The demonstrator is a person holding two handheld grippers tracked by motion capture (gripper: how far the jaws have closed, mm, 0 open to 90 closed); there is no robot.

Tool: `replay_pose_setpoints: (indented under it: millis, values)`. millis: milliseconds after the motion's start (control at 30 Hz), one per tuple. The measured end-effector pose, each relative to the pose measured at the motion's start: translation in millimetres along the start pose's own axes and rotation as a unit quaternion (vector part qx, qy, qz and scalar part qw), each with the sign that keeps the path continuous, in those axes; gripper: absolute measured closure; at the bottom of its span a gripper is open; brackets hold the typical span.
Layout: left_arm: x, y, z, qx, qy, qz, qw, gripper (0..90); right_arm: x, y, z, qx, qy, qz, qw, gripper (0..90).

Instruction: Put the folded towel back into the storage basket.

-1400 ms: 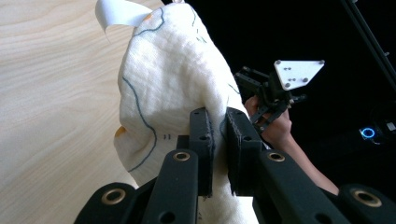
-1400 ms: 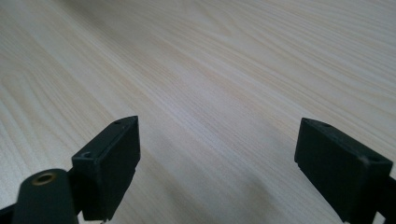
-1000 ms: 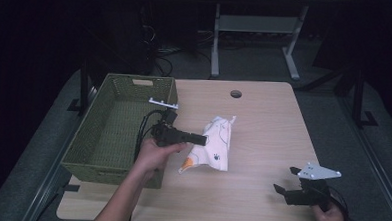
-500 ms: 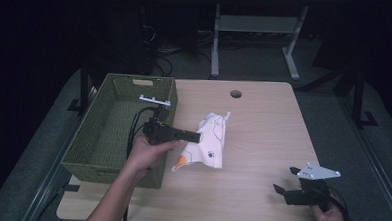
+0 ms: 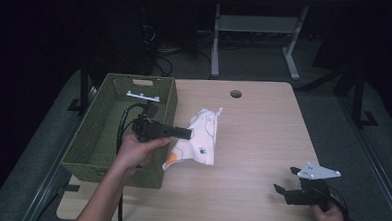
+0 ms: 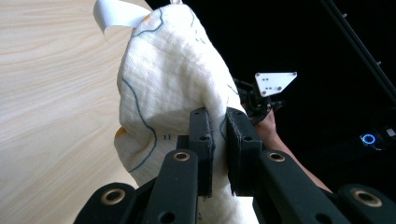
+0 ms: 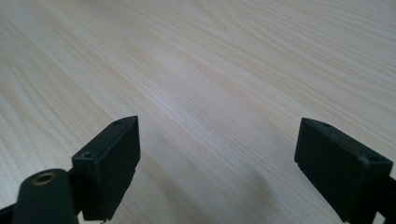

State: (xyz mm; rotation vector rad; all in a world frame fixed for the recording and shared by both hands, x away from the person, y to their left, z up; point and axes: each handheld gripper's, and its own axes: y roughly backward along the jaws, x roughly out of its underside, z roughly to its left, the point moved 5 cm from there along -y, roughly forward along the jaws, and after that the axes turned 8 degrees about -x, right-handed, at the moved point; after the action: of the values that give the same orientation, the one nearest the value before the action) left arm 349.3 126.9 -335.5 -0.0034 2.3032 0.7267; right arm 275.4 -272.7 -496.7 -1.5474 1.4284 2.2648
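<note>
Left gripper (image 5: 185,133) with white cloth (image 5: 199,138) shifted toward green basket (image 5: 90,146), cloth lifted at pinched edge. Jaws clamped on cloth fold; lower cloth edge on table (image 5: 263,133) beside basket. Right gripper (image 5: 286,182) unmoved at near right corner, jaws wide, holding nothing.

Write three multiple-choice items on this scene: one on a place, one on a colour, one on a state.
1. Where does the basket stand?
A. on the table's left side
B. at its right edge
C. on the floor

2. What colour is the basket?
A. red
B. green
C. white

3. How are the left gripper's jaws?
A. wide open
B. shut on the cloth
C. shut on nothing

Key: 1 A, the high view shows it along the table's left side. 2 B, its woven walls are green. 3 B, the left gripper view shows cloth pinched between the jaws.
</note>
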Motion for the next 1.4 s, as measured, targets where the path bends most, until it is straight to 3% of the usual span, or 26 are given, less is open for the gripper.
replay_pose_setpoints:
  millis: [633, 1400]
  values:
    - [1.4, 32.7, 11.9, -0.008, 0.010, -0.016, 0.9998, 82.3, 0.6, -1.5, 0.1, 0.001, 0.003, 0.005, 1.0000, 13.6]
    - [4.6, 79.7, 32.4, -0.034, 0.028, -0.032, 0.9985, 82.6, 0.7, -2.3, 1.8, 0.002, 0.007, 0.010, 0.9999, 13.6]
